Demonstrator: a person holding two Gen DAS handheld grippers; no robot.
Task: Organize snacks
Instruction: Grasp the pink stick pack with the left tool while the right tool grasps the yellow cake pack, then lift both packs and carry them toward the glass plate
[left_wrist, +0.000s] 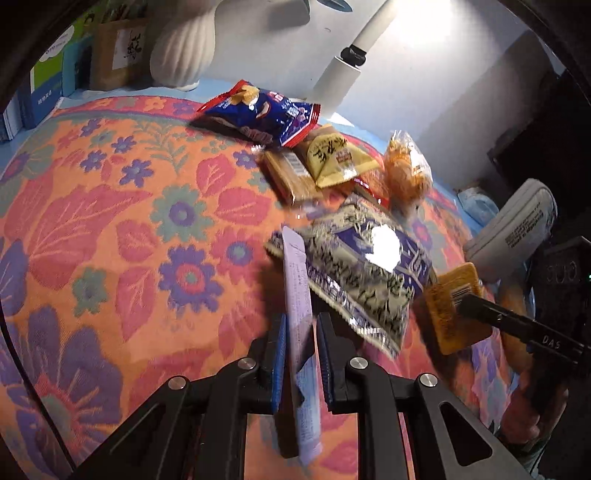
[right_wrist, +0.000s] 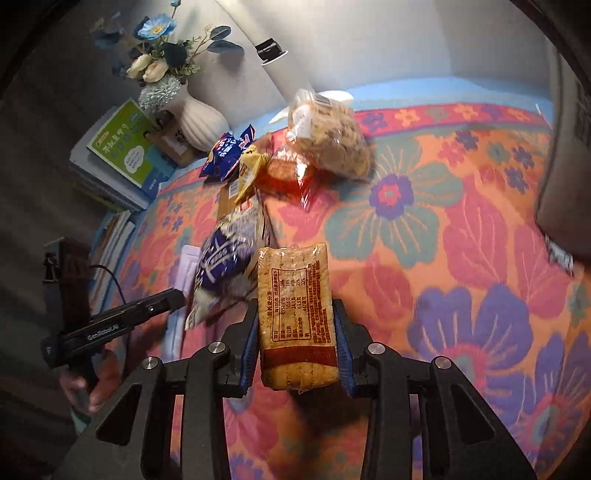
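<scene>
My left gripper is shut on a thin pale lilac packet, held edge-up above the floral cloth. My right gripper is shut on a tan biscuit pack with its label facing up; in the left wrist view this biscuit pack shows at the right. A purple-and-white seed bag lies between the two. Behind it lie a blue chip bag, a yellow triangular packet, a brown cracker pack and a clear bag of buns.
A white ribbed vase with flowers and a stack of books stand at the table's back corner. A grey pouch lies at the right edge. A white lamp arm rises behind the snacks.
</scene>
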